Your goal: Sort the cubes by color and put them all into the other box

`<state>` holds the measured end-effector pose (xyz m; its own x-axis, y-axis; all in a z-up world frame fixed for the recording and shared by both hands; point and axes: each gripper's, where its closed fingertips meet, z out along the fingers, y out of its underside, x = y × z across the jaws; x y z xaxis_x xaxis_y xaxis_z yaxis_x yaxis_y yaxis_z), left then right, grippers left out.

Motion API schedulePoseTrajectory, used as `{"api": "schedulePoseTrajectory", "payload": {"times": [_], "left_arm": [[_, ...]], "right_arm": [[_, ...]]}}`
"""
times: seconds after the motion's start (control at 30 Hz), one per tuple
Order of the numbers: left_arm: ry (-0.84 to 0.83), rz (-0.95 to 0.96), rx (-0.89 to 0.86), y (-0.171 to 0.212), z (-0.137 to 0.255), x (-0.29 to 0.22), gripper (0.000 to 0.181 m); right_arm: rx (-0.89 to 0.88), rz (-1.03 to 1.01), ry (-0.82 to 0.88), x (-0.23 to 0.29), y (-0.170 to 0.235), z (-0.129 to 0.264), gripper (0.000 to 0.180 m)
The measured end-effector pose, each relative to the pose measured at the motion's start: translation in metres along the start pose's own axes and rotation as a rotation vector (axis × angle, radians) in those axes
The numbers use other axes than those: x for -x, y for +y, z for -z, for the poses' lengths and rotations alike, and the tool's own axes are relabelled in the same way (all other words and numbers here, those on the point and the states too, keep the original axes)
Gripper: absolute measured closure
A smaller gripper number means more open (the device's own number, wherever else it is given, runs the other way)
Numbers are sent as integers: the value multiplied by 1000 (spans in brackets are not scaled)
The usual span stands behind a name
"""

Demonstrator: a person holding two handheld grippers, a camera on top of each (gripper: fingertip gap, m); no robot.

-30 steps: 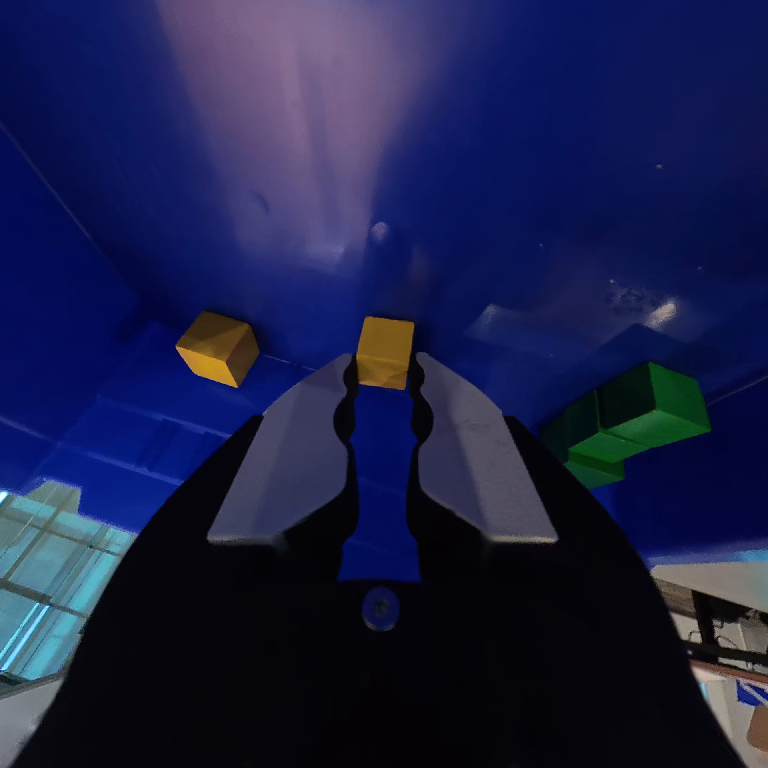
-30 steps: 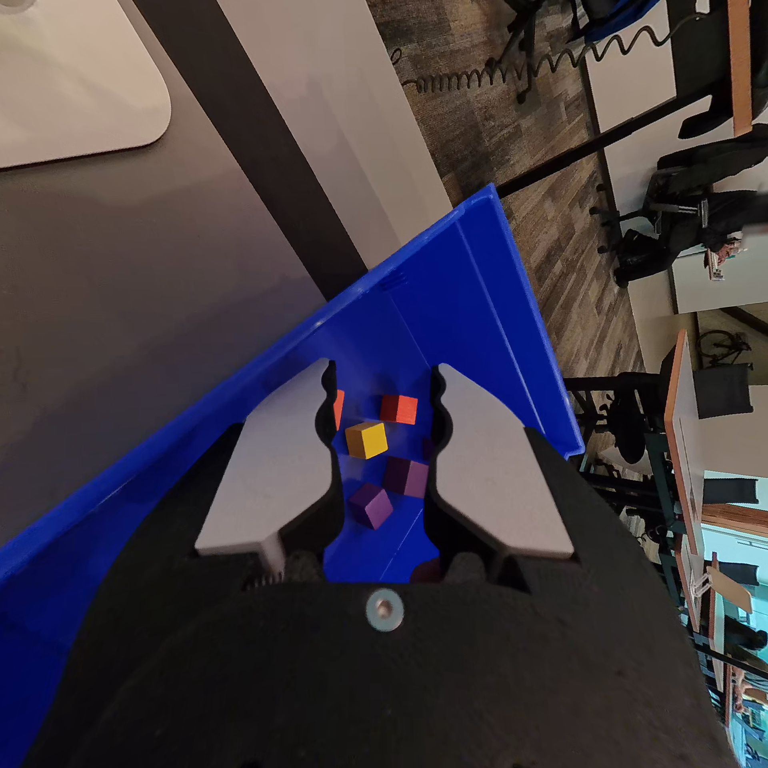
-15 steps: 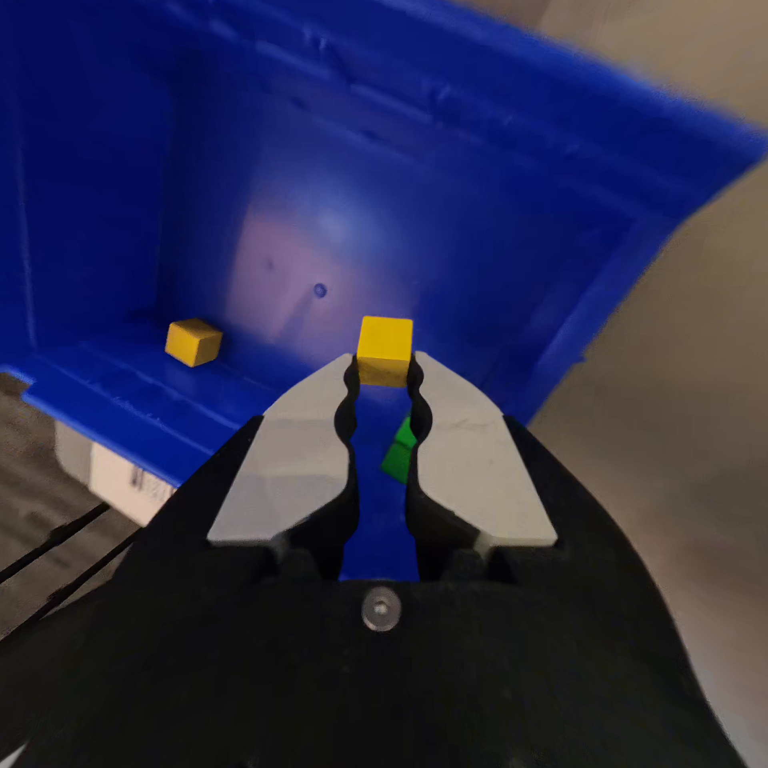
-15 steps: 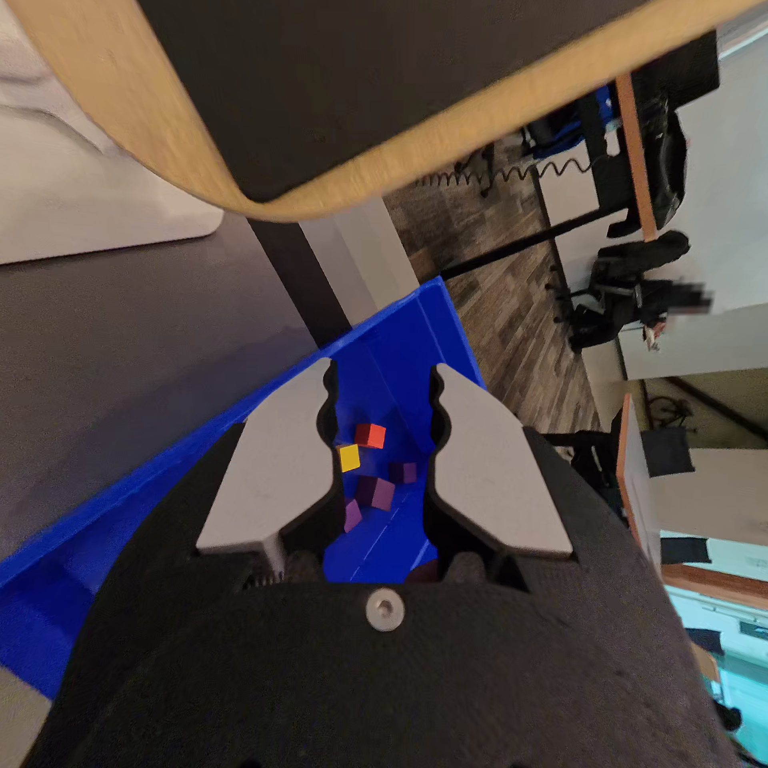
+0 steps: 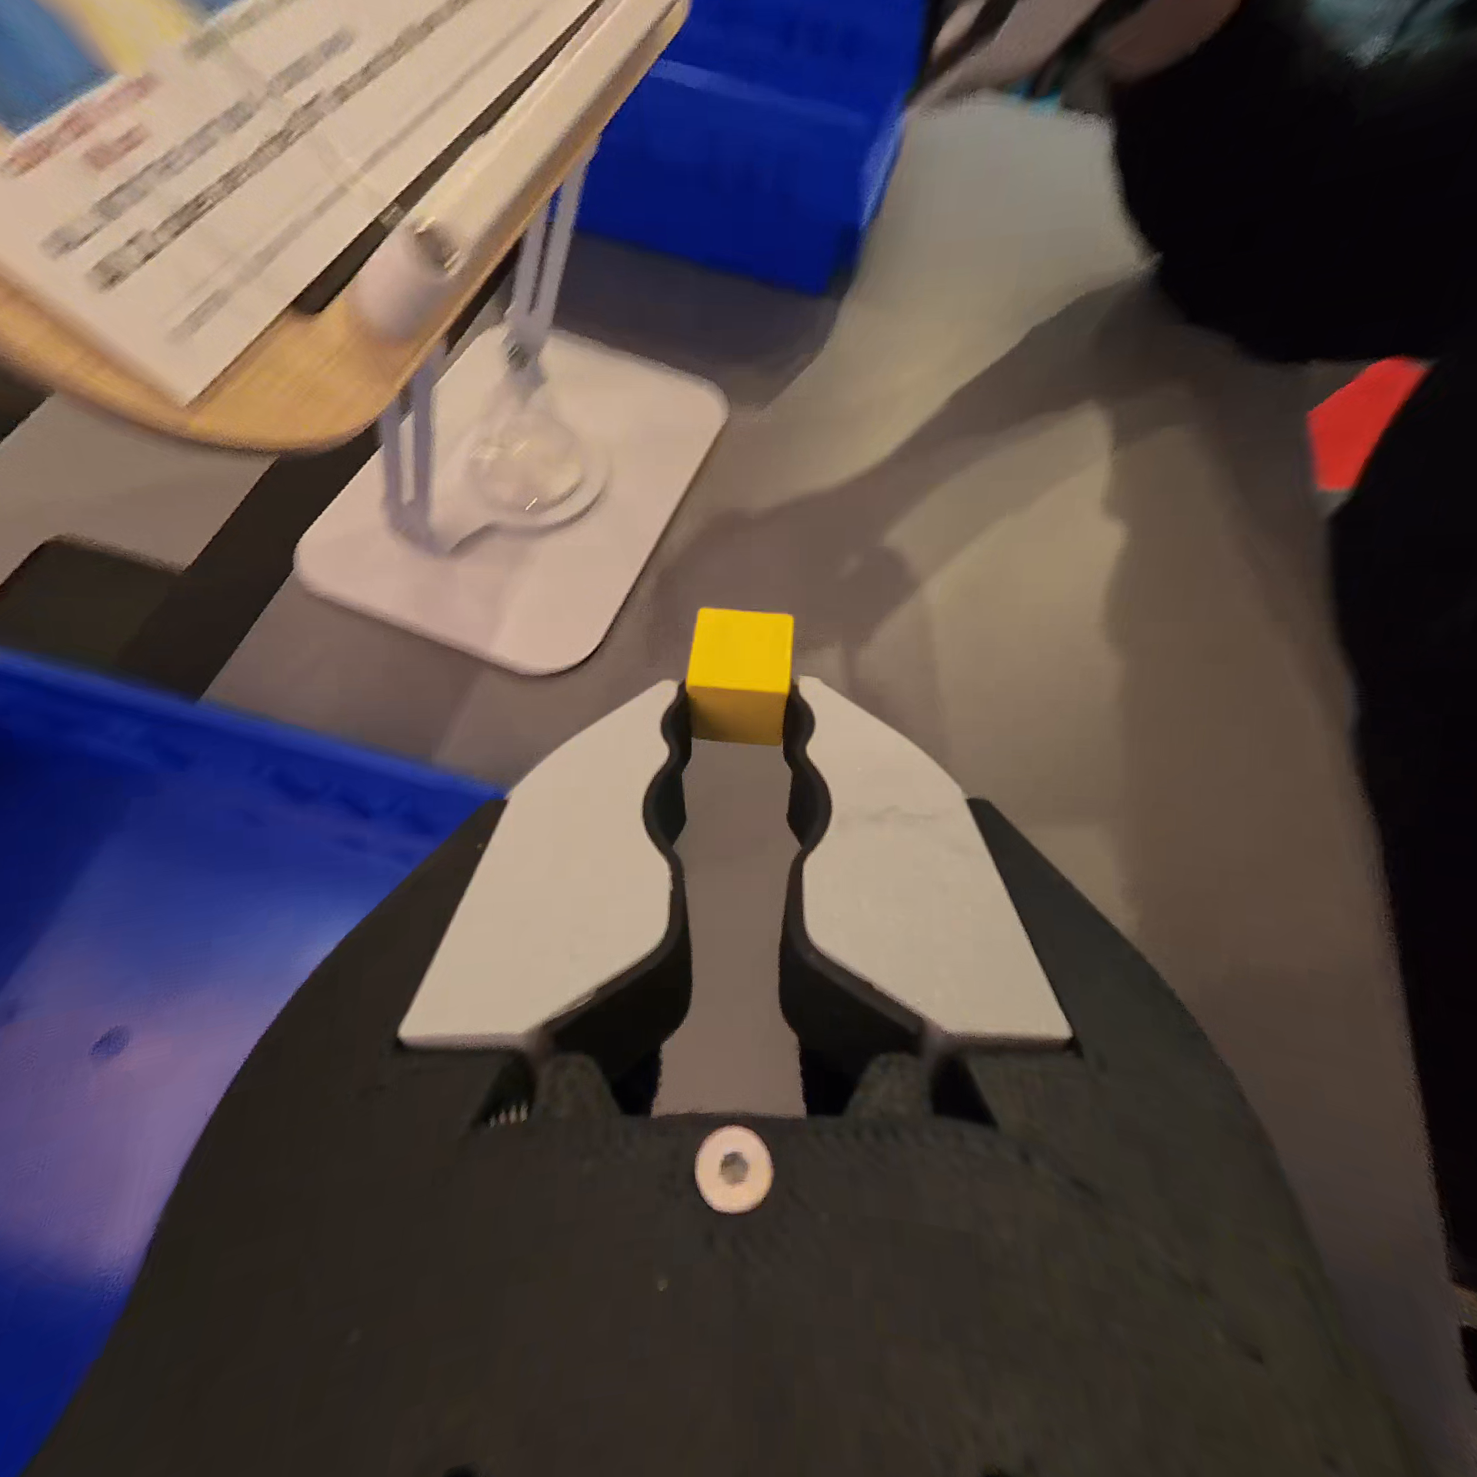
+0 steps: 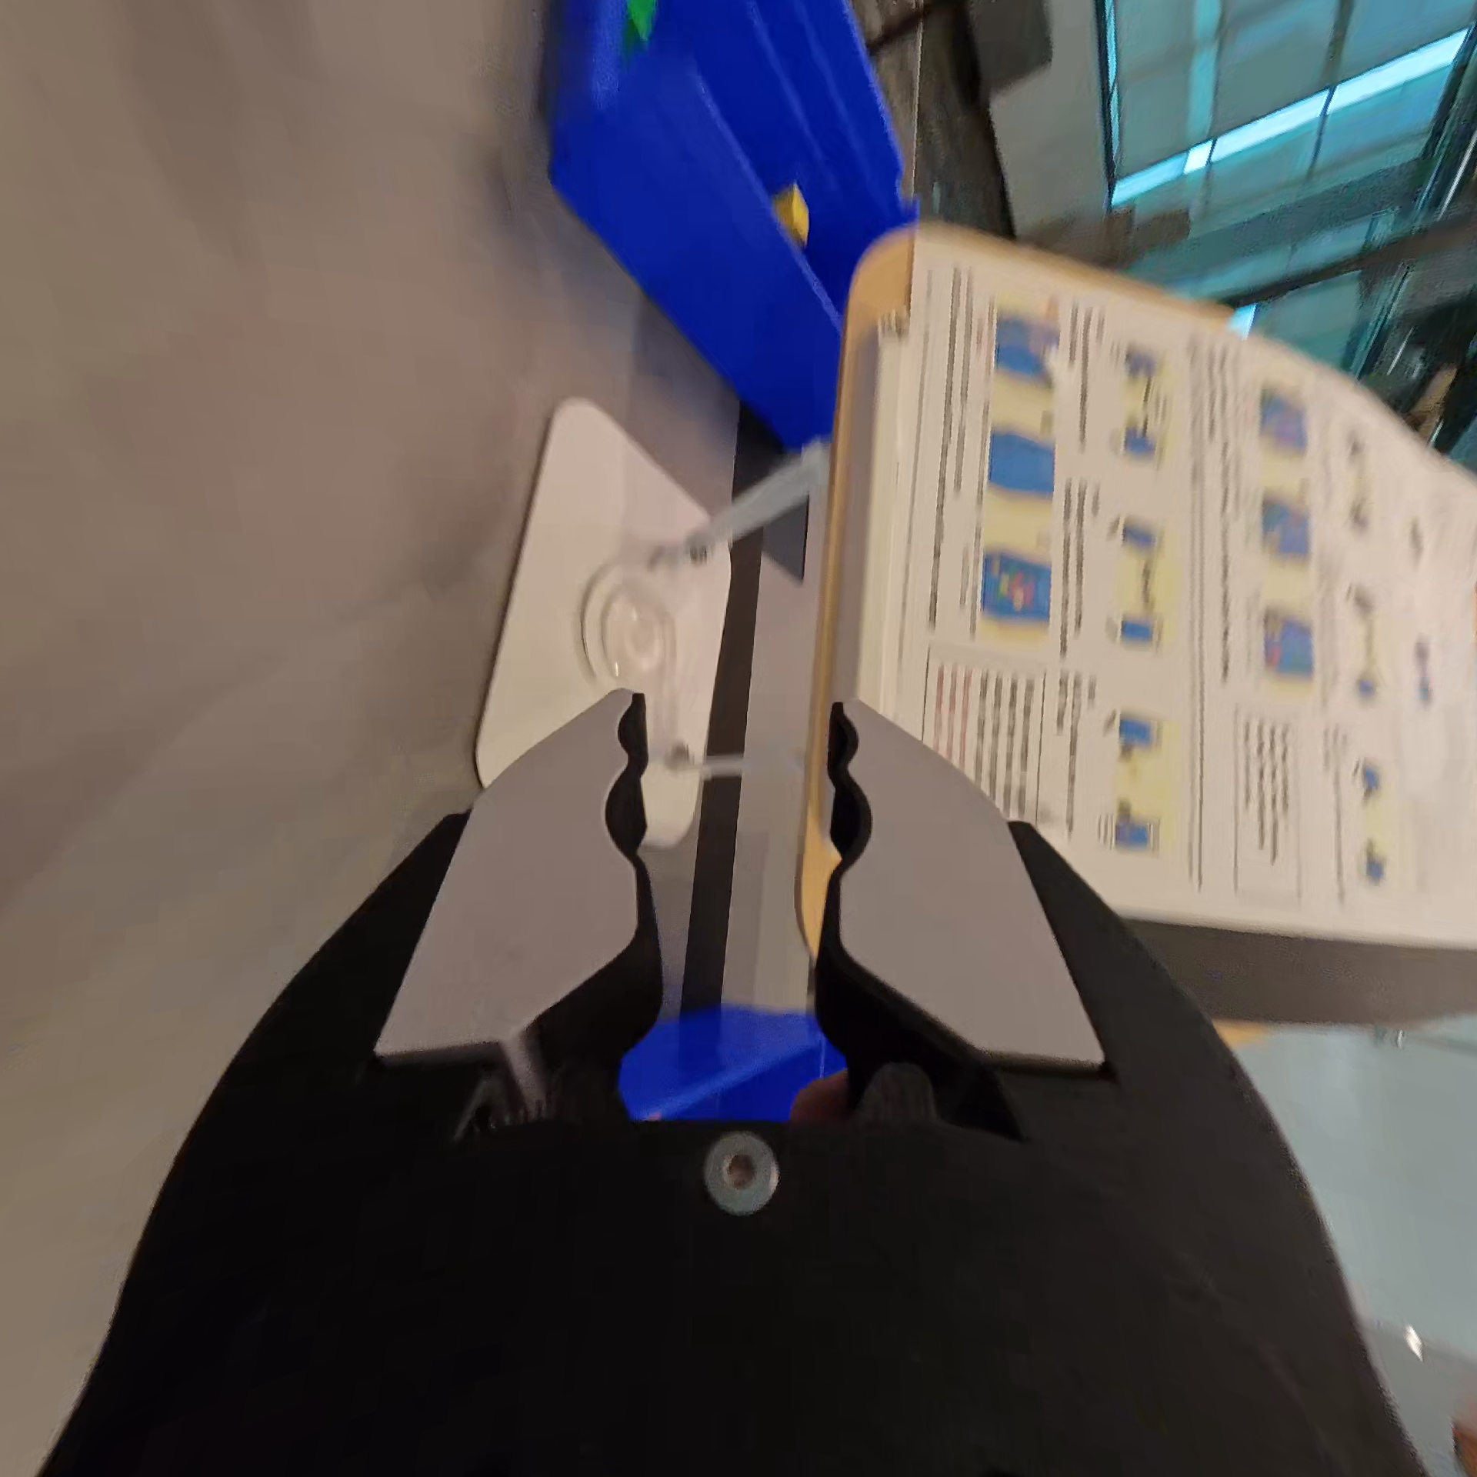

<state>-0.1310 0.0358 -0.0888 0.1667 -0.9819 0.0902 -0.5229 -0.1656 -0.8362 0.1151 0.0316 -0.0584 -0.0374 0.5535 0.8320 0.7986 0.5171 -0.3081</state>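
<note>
Left tool grips a plain yellow cube; right tool apparently spread, empty.

We see a grey tabletop with soft shadows across it. On it stands a white base plate with thin clear struts that carry a tilted wooden board; a printed sheet lies on the board. A dark strip runs along the table under the board. Beyond the table edge we make out blurred windows with teal light in the right wrist view.
</note>
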Motion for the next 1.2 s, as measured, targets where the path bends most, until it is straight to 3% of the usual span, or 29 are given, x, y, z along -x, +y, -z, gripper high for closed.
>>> {"api": "schedulePoseTrajectory", "payload": {"times": [0.2,0.43,1.2], "left_arm": [[196,-39,-124,-30,-35,-48,160],[389,-63,-168,-47,-74,-81,159],[613,-72,-264,-54,-101,-107,159]], "right_arm": [[-249,84,85,13,-85,-16,131],[-396,194,110,34,-130,-36,131],[-423,358,162,53,-143,-47,157]]}}
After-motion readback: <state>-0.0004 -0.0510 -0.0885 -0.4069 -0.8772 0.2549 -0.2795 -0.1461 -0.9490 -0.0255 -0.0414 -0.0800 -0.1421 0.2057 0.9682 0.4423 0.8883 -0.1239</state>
